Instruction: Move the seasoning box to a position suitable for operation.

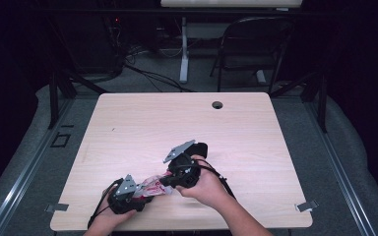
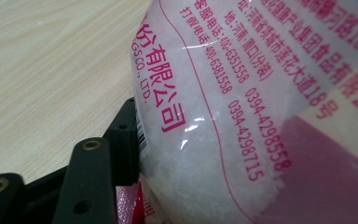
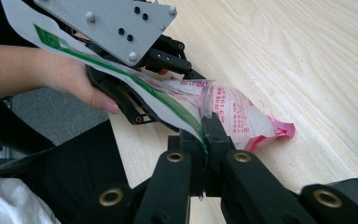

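At the lower centre of the high view, the packet (image 1: 150, 187) hung between both tools. The right gripper (image 3: 204, 135) was clenched on its film edge; the left gripper (image 2: 135, 140) pressed its bulging side. Risk: further squeezing could burst the film.

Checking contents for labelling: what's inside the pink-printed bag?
White granular crystals show through the clear film of the bag. The lower right corner is opaque pink, and the left claw covers one edge, so those parts stay hidden.
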Available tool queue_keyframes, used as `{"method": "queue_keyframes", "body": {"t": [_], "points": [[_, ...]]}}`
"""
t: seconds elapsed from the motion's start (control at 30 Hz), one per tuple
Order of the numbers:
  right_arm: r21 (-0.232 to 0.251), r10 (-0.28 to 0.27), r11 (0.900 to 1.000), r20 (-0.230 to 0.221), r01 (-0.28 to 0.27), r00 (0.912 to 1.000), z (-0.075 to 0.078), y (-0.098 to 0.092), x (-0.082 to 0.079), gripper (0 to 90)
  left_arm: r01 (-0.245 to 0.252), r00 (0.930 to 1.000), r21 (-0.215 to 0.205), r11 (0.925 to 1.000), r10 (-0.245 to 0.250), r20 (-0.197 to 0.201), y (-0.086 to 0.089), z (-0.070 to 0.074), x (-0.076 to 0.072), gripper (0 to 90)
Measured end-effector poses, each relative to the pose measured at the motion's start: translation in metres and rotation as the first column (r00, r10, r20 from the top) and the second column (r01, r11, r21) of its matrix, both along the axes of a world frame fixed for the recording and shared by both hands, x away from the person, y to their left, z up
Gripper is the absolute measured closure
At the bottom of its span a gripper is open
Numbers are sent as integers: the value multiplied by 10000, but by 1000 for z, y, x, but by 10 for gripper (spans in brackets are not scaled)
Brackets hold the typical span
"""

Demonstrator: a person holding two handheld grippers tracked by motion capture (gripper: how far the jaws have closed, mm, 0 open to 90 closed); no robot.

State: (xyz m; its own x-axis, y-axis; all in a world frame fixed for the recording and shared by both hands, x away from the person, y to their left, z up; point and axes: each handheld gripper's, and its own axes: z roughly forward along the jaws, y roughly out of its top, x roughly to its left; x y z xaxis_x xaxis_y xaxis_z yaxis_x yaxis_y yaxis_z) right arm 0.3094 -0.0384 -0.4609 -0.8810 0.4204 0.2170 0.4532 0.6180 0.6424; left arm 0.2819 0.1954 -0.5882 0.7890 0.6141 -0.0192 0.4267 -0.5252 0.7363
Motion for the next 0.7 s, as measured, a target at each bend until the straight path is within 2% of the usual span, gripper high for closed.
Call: {"method": "queue_keyframes", "body": {"t": [0.27,0.7], "points": [[78,-59,10000,12,59,10000,0,-1,0,900,-34,10000,131,9999,33,91,-2,1,-1,519],[172,-113,9998,25,112,9999,1,-3,0,900,-203,9996,293,9994,197,196,-2,6,-3,541]]}}
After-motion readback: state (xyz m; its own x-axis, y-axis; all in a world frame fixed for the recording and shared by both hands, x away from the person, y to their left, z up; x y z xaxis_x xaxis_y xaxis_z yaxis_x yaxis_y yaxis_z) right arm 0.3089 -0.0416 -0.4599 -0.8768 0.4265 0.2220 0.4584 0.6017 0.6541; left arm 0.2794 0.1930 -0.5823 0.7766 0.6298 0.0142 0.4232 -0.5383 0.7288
